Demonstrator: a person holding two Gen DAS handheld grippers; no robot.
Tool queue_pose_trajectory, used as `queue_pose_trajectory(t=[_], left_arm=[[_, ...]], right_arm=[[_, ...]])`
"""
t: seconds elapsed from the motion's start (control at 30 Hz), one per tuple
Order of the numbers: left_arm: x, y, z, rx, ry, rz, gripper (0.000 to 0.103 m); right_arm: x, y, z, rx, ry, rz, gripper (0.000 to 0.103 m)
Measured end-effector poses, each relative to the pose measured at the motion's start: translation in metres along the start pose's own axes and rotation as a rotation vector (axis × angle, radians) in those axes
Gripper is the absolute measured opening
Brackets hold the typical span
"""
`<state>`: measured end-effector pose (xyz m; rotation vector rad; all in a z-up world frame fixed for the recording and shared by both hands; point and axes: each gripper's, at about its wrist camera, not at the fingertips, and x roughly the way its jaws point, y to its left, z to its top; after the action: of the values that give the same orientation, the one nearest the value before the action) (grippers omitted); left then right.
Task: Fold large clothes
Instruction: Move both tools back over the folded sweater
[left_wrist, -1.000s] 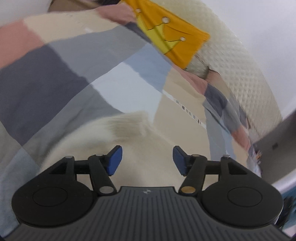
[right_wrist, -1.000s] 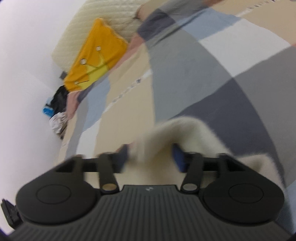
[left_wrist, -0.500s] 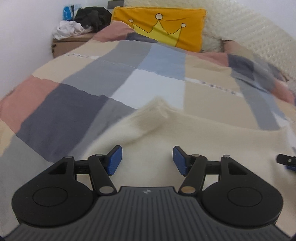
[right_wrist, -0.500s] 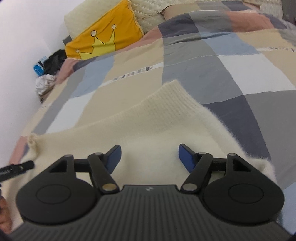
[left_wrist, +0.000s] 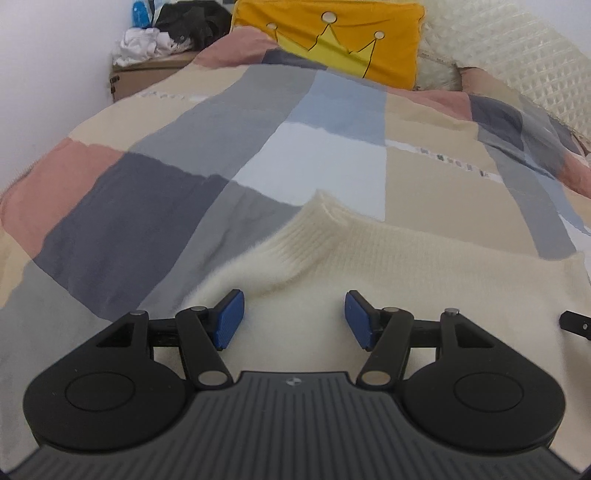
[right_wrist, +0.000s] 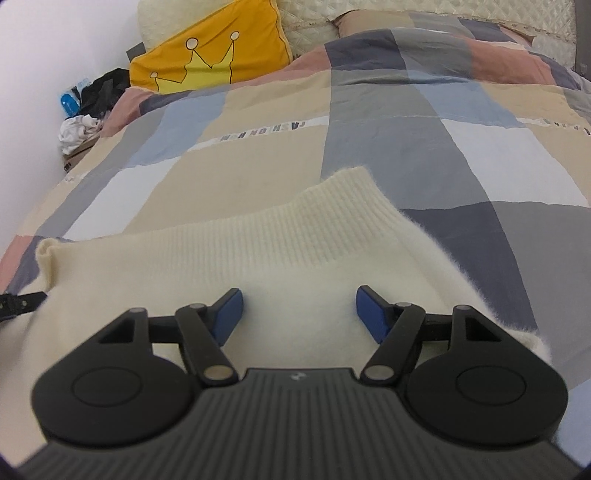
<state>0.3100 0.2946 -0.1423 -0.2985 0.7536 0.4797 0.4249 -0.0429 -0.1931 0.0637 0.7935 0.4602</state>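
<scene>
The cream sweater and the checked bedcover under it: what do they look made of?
Cream sweater: seemingly soft knit, wool or acrylic; ribbed band along its far edge, fuzzy nap on the body. Checked bedcover: apparently smooth, matte woven fabric, likely cotton; flat printed colour blocks and lettering, no pile.

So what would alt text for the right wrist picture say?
A cream sweater lies spread on a patchwork quilt, with the open right gripper over it, holding nothing. A yellow crown pillow sits at the head of the bed, and the left gripper's tip shows at the left edge.
</scene>
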Motion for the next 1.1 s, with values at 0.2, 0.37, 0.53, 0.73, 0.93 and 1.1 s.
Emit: queue_pose_trajectory(t=[0.2, 0.37, 0.53, 0.73, 0.93, 1.1], left_arm=[[-0.046, -0.007, -0.006, 0.027, -0.051, -0.020, 0.066], [-0.090, -0.011, -0.025, 0.056, -0.073, -0.054, 0.066], [-0.138, -0.017, -0.035, 0.072, -0.129, -0.080, 0.066], [-0.194, -0.029, -0.055, 0.082, -0.191, -0.118, 0.066], [-0.235, -0.042, -0.084, 0.085, -0.216, -0.165, 0.066], [-0.254, -0.045, -0.112, 0.093, -0.204, -0.176, 0.066]], right_arm=[[-0.026, 0.009, -0.002, -0.003, -0.020, 0.009, 0.070], [-0.062, 0.019, -0.013, -0.036, -0.055, 0.019, 0.070], [-0.103, 0.028, -0.019, -0.086, -0.113, 0.006, 0.070], [-0.154, 0.041, -0.031, -0.087, -0.175, 0.029, 0.070], [-0.198, 0.050, -0.053, -0.094, -0.234, 0.049, 0.070], [-0.220, 0.044, -0.080, -0.053, -0.230, 0.049, 0.070]])
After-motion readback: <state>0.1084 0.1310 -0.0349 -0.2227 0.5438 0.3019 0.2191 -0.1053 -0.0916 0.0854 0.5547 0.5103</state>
